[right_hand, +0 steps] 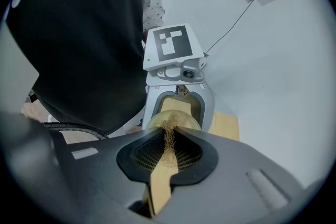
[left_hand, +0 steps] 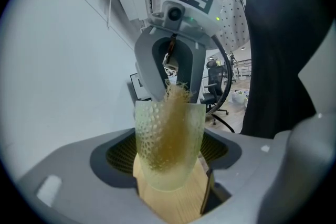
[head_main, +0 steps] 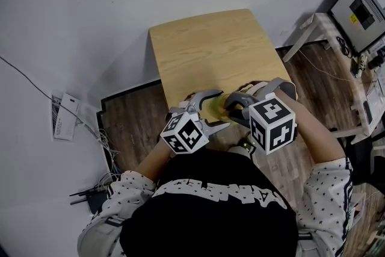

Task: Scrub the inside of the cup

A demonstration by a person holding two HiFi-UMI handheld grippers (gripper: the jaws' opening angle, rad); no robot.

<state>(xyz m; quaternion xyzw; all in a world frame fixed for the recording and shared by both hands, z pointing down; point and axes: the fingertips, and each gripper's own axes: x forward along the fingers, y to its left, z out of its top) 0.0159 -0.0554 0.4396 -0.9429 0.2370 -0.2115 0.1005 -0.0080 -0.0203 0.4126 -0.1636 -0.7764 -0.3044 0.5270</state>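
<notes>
A translucent yellow-green cup (left_hand: 152, 134) with a dimpled wall is held off the table, and my left gripper (left_hand: 169, 157) is shut on its sides. In the head view the cup (head_main: 212, 110) sits between the left gripper's (head_main: 215, 111) pale jaws, just above the table's near edge. My right gripper (right_hand: 169, 150) is shut on a brownish fibrous scrubber (right_hand: 169, 136) and points steeply down into the cup's mouth (right_hand: 181, 120). Seen through the cup's wall, the scrubber (left_hand: 173, 118) fills the inside and its top pokes above the rim. The right gripper (head_main: 233, 111) meets the cup from the right.
A small light wooden table (head_main: 210, 51) stands in front of me on a dark wood floor. A power strip and cables (head_main: 63, 117) lie at the left by the white wall. A white rack with equipment (head_main: 358, 9) stands at the far right.
</notes>
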